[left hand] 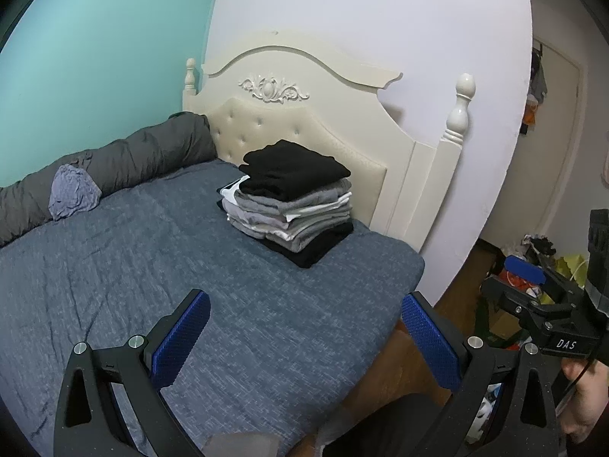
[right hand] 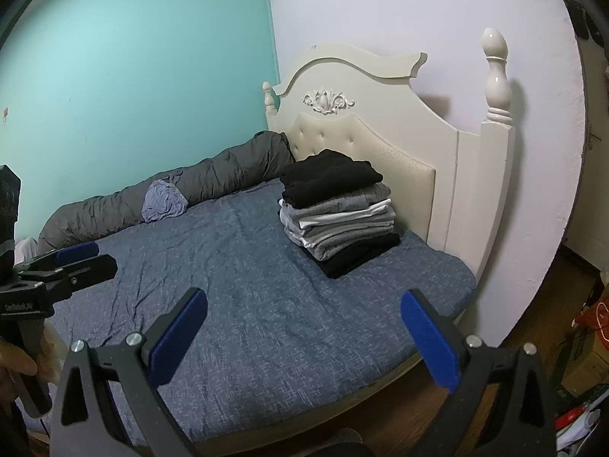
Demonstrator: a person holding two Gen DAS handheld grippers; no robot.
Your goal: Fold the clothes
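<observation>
The bed [left hand: 160, 251] wears a wrinkled blue heathered sheet, with a puffy grey duvet [left hand: 114, 167] rolled along the teal wall. By the tufted cream headboard [right hand: 380, 160] sits a squared stack [left hand: 293, 198] of folded knits, black over grey and white; most folding looks done. One crumpled lilac garment [left hand: 72, 192] against the duvet seems left. The left gripper [left hand: 304, 335] and right gripper [right hand: 304, 335] both gape wide, empty.
</observation>
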